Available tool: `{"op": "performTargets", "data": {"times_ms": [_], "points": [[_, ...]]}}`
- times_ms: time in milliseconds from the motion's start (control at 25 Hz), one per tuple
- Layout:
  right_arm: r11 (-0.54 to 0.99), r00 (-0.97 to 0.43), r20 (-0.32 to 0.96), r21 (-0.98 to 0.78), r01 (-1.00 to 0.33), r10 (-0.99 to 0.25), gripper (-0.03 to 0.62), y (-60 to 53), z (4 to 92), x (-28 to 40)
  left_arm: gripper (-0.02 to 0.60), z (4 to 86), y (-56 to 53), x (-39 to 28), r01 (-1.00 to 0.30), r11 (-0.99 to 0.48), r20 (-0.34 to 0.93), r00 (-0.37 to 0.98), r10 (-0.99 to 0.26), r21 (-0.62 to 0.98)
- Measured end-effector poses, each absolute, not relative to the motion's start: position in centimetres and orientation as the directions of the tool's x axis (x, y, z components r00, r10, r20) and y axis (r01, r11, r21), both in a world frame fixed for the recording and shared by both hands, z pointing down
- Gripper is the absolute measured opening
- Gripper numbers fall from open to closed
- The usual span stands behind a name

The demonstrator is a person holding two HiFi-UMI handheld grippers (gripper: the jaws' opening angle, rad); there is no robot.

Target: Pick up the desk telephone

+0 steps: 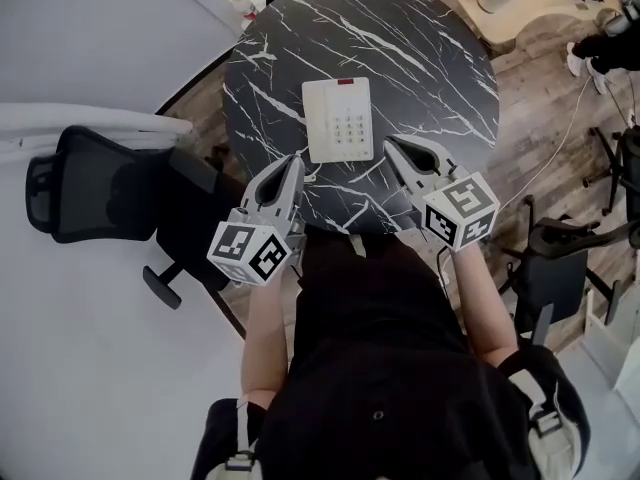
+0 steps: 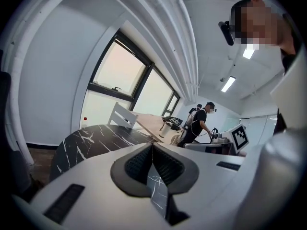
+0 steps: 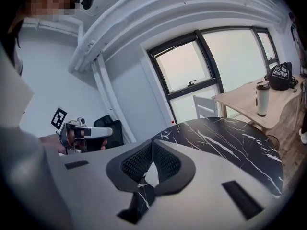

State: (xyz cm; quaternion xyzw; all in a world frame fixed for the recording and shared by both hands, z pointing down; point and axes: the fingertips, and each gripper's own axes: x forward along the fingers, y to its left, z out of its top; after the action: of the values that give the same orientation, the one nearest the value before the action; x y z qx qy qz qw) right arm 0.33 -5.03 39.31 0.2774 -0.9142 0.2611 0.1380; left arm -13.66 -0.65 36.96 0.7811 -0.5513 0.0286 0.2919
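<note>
"Black shirt (image 1: pixel 390 368) on the person wearing the rig fills the bottom of my head view. Just past it both bare forearms reach forward with the left gripper (image 1: pixel 294 159) and the right gripper (image 1: pixel 391 144)."

"What are the jaws doing?"

"Both pairs are pressed together with nothing in them. In the left gripper view I see the ribbed dark pads (image 2: pixel 139 164) meeting at the tips, with only marble showing under them. The right gripper view gives me the same: pads (image 3: pixel 136 164) together, nothing between."

"And the phone?"

"The white flat desk telephone (image 1: pixel 338 120) lies keypad up on the round black marble-patterned table (image 1: pixel 440 68), on the half nearer the person. It has a small red strip at its far edge. It sits between the two gripper tips. The left tip is just beside its near left corner and the right tip just beside its near right corner. I see a narrow gap at each, so neither touches it."

"Anything else around?"

"I see a black office chair (image 1: pixel 80 183) to the left of the table. A pale wooden table (image 3: pixel 240 97) stands beyond it, with a steel tumbler (image 3: pixel 262 98) upright on top."
</note>
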Motion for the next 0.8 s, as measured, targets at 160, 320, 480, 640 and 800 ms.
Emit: {"op": "performTargets", "data": {"times_ms": [160,320,480,640,800], "points": [[0.700,-0.801,0.425,-0.409,-0.586,-0.422,0.032,-5.1,40.8,0.1,0.017,38.7,-0.7,-13.9,-0.860,-0.189,0.395,0.400,-0.827,0.474],[0.680,-0.789,0.456,-0.424,-0.599,-0.411,0.032,-5.2,42.3,0.0,0.017,40.5,-1.1,-14.1,-0.854,-0.178,0.426,0.411,-0.806,0.488],[0.664,-0.777,0.491,-0.432,-0.610,-0.394,0.032,-5.4,44.5,-0.5,0.017,43.0,-1.8,-14.4,-0.851,-0.165,0.455,0.418,-0.786,0.498],[0.651,-0.763,0.523,-0.433,-0.623,-0.381,0.032,-5.3,46.2,-1.2,0.017,45.8,-2.2,-14.6,-0.848,-0.154,0.492,0.431,-0.756,0.507],[0.627,-0.743,0.553,-0.438,-0.644,-0.376,0.032,-5.1,48.1,-1.5,0.017,48.1,-2.7,-14.4,-0.844,-0.175,0.520,0.461,-0.719,0.507]]}}
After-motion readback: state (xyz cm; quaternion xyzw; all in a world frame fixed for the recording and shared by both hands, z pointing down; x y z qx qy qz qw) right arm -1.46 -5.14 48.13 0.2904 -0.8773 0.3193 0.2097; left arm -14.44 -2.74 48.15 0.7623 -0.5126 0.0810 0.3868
